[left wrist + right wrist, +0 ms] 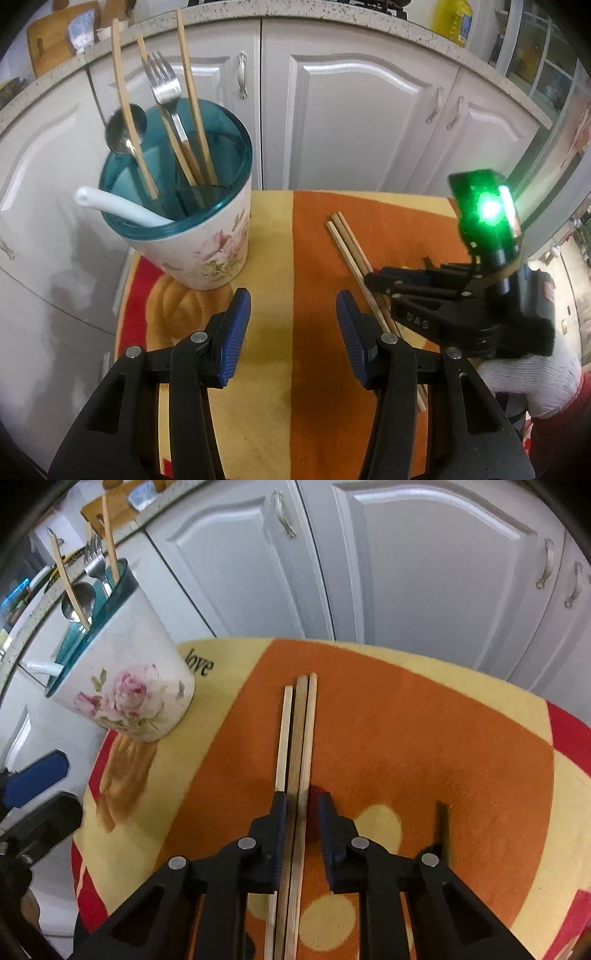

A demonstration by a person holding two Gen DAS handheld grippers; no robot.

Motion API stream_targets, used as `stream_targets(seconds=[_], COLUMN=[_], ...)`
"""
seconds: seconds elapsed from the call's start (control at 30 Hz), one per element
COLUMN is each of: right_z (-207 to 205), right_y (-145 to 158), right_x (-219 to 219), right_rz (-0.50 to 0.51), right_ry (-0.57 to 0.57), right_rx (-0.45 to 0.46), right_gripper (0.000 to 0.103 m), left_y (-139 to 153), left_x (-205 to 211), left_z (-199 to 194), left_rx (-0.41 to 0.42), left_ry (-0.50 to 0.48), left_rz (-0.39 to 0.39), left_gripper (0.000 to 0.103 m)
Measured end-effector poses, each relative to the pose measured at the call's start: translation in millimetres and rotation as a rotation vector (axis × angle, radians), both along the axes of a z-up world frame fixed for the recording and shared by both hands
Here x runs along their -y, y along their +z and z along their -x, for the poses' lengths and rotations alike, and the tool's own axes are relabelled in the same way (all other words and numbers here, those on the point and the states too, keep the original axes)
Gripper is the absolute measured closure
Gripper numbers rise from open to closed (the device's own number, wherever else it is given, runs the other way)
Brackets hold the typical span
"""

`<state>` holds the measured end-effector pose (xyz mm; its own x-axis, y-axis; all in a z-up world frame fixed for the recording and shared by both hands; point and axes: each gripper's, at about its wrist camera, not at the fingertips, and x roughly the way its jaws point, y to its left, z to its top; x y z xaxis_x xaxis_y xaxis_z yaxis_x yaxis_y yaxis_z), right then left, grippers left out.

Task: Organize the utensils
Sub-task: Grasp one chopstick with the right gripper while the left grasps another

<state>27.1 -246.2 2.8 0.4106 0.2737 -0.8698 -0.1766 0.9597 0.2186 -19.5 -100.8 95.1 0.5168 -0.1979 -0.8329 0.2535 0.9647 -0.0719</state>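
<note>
Chopsticks point(295, 738) lie flat on mat point(424, 720), right of cup point(125, 672), long axis running straight ahead of right gripper point(301, 805). Its jaws straddle them, narrowly apart, not clamped. Left gripper point(293, 325) half open, empty, farther off.

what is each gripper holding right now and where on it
Nothing yet. Left gripper is open and empty. Right gripper straddles the chopsticks near mid-length, but a gap shows at one pad.
</note>
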Motion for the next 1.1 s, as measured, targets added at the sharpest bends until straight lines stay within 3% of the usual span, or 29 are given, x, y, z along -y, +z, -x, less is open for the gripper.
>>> stream_targets(seconds=[0.17, 0.3, 0.4, 0.7, 0.77, 0.9, 1.1], right_z=[2.8, 2.9, -1.5, -37.9, -44.2, -42.1, -45.3], right_y=[1.7, 3.5, 7.0, -1.8, -3.1, -0.4, -0.8], right_x=[23.5, 45.4, 42.2, 28.7, 28.7, 44.7, 61.4], right_rz=[0.061, -0.024, -0.071, -0.083, -0.046, -0.013, -0.055], right_ry=[-0.063, -0.116, -0.085, -0.028, -0.018, -0.046, -0.056], right_rx=[-0.004, -0.010, 0.002, -0.008, -0.002, -0.010, -0.040], right_gripper=[0.087, 0.088, 0.088, 0.088, 0.095, 0.098, 0.098], left_y=[-6.8, -12.9, -19.5, -34.8, -36.9, -43.1, -62.6], left_x=[7.7, 19.2, 31.7, 39.4, 40.9, 49.9, 62.5], left_z=[-4.0, -9.4, -15.3, -34.0, -41.3, -56.8, -79.1], left_rx=[-0.015, -0.026, -0.036, -0.076, -0.086, -0.108, -0.135], left_ry=[-0.012, -0.027, -0.040, -0.016, -0.007, 0.014, 0.044], left_rz=[0.003, 0.008, 0.005, -0.005, 0.003, 0.028, 0.004], left_gripper=[0.055, 0.055, 0.055, 0.055, 0.055, 0.056, 0.056])
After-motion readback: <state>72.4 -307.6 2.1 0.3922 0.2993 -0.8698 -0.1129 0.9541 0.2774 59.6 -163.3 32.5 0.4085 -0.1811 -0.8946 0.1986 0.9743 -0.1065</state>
